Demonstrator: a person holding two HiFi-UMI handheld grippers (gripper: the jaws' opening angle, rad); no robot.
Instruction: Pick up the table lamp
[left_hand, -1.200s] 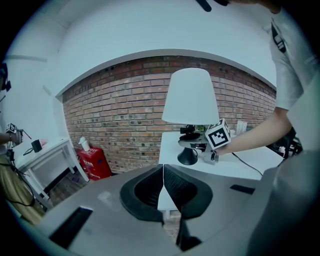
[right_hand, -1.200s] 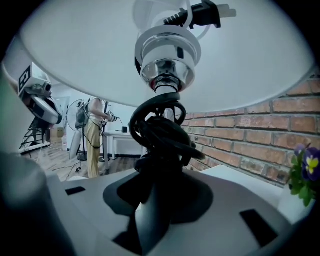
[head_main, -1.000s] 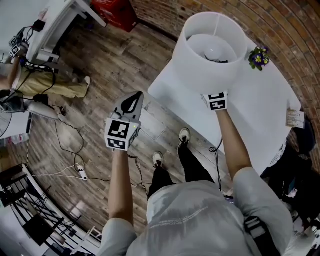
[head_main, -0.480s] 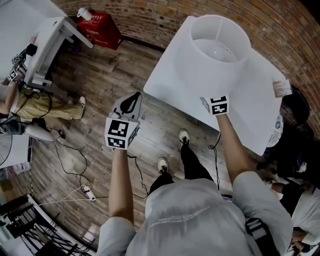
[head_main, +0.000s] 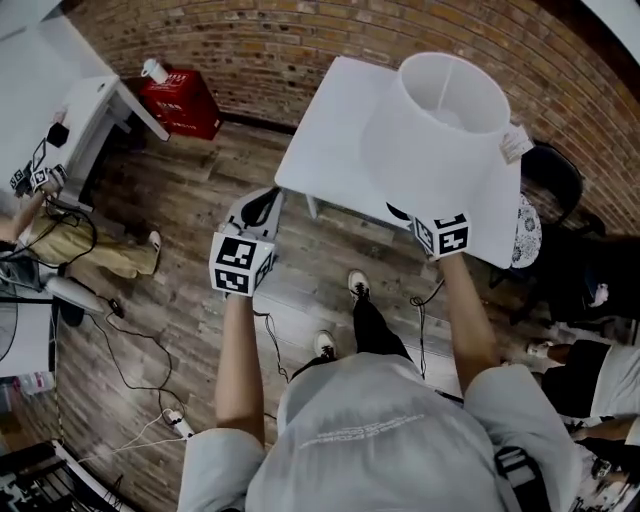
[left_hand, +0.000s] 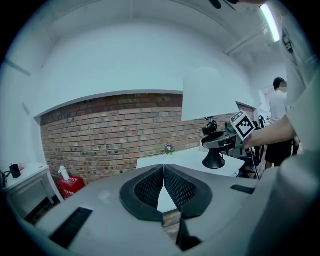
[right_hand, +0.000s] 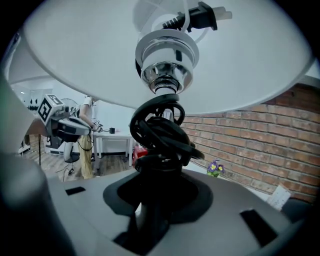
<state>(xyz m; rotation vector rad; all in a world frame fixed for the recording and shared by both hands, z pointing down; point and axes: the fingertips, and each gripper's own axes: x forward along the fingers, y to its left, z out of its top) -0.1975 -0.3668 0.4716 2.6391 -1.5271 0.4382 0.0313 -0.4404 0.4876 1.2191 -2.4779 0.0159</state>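
- One white tabletop (head_main: 320, 150) stands in front of you, by the brick wall (head_main: 250, 50).
- One table lamp (head_main: 440, 120), its white shade upright, is over the tabletop's near edge. You cannot tell whether its black base (left_hand: 214, 160) touches the top.
- Your right gripper (right_hand: 156, 192) has its jaws pinching the lamp's stem, under the coiled black cord (right_hand: 160, 132).
- Your left gripper (left_hand: 163, 182) hangs over the wooden floor (head_main: 180, 200), apart from the lamp, jaws pressed together on nothing.
- Small purple flowers (right_hand: 215, 167) sit on the tabletop's far side.
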